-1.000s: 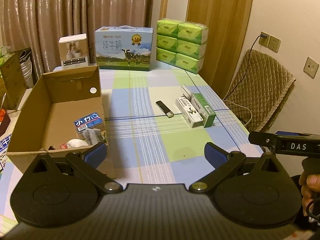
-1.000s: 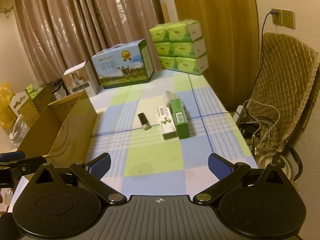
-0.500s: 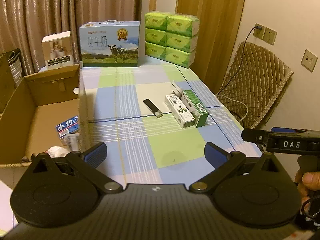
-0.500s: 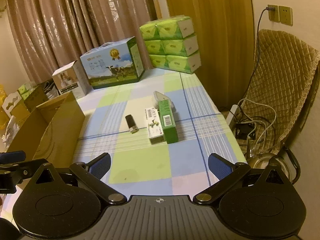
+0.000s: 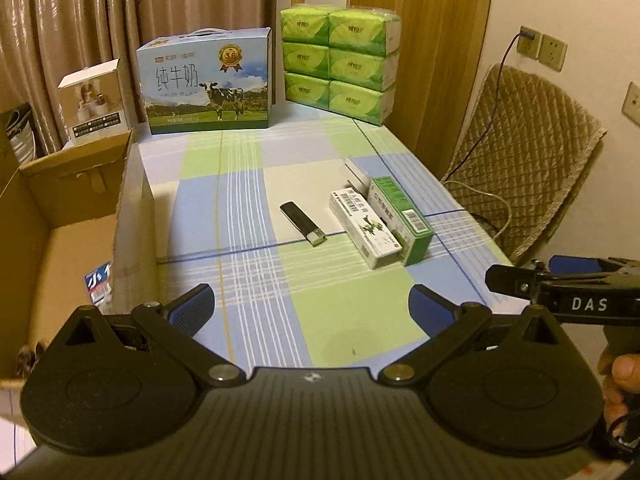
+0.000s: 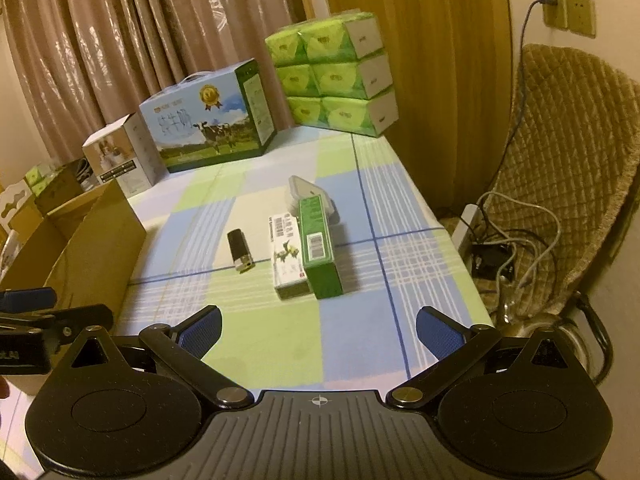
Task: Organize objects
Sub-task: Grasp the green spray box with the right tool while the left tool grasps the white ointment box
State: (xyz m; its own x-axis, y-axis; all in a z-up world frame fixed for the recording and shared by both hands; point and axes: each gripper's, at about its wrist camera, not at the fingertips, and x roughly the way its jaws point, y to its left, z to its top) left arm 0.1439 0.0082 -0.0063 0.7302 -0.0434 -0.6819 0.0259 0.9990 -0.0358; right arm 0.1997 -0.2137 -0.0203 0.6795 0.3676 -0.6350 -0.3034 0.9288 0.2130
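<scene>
A black lighter [image 5: 303, 223] [image 6: 240, 249], a white box [image 5: 365, 227] [image 6: 287, 254] and a green box [image 5: 401, 215] [image 6: 319, 241] lie side by side mid-table, with a flat white box [image 5: 355, 174] [image 6: 310, 191] behind them. An open cardboard box [image 5: 68, 216] [image 6: 84, 240] stands at the left with a blue packet [image 5: 98, 282] inside. My left gripper [image 5: 311, 310] is open above the near table, empty. My right gripper [image 6: 319, 330] is open too, short of the small boxes, and shows at the right edge of the left wrist view [image 5: 560, 284].
A milk carton case [image 5: 208, 82] [image 6: 210, 118], stacked green tissue packs [image 5: 340, 60] [image 6: 334, 76] and a small white box [image 5: 96, 102] [image 6: 120, 156] stand along the table's back. A quilted chair [image 5: 524, 152] [image 6: 568, 152] with cables sits right of the table. A thumb [image 5: 624, 372] shows low right.
Both grippers have swung right and slightly closer to the table's middle; the cardboard box has slid toward the left edge of each view. Both stay open and empty.
</scene>
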